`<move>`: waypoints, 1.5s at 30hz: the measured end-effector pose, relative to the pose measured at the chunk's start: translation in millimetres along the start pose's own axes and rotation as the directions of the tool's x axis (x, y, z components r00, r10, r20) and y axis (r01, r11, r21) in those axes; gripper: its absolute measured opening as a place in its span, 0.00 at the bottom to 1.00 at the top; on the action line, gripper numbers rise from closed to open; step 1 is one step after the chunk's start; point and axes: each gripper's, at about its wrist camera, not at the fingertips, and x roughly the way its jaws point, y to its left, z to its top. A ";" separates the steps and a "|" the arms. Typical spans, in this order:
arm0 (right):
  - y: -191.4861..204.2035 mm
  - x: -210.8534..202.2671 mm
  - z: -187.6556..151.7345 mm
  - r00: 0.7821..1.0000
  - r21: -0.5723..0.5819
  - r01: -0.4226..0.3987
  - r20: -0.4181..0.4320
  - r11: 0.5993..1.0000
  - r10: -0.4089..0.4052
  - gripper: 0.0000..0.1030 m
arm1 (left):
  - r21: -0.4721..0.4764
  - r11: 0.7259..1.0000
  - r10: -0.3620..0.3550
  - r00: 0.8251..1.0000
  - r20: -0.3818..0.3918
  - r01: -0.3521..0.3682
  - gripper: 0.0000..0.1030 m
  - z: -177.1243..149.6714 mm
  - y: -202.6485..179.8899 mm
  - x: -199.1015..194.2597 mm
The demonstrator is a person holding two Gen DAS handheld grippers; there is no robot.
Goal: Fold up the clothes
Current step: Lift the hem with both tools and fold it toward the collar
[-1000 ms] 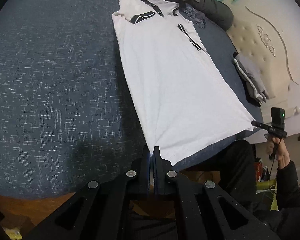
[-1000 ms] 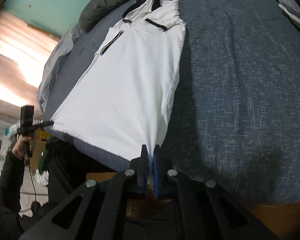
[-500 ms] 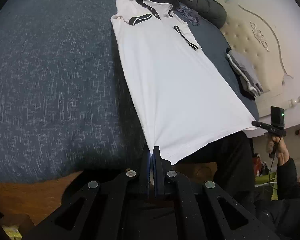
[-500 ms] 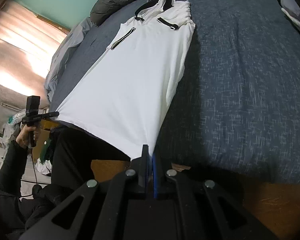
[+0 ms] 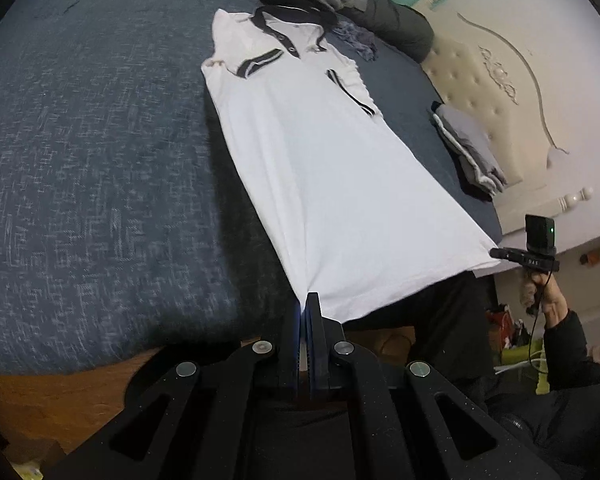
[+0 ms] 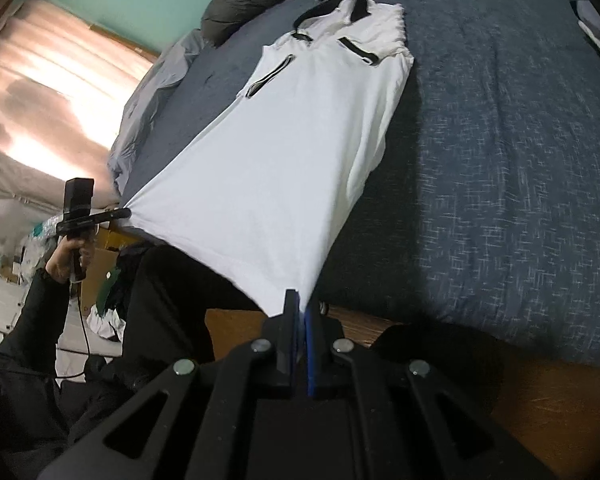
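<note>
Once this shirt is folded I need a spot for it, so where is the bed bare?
The widest bare patch of blue bedspread lies beside the white polo shirt, on the left gripper's side. The headboard side is crowded: folded grey clothes, with a dark jacket and loose garments beyond the collar.

Small pale lettering on the right gripper (image 5: 496,254) bar is too blurred to read; nothing else bears text.
</note>
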 end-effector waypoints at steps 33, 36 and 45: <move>-123.8 69.9 421.7 0.970 0.091 0.174 0.154 0.980 -0.187 0.02 | -0.128 0.990 0.076 0.990 0.115 -0.061 0.02 405.3 104.3 122.3; -141.4 81.4 445.7 0.961 0.111 0.196 0.175 0.974 -0.213 0.02 | -0.143 0.988 0.076 0.989 0.127 -0.058 0.02 428.2 113.5 136.8; -179.0 122.5 486.1 0.941 0.155 0.238 0.206 0.959 -0.267 0.03 | -0.191 0.978 0.109 0.982 0.156 -0.078 0.02 472.7 140.1 181.4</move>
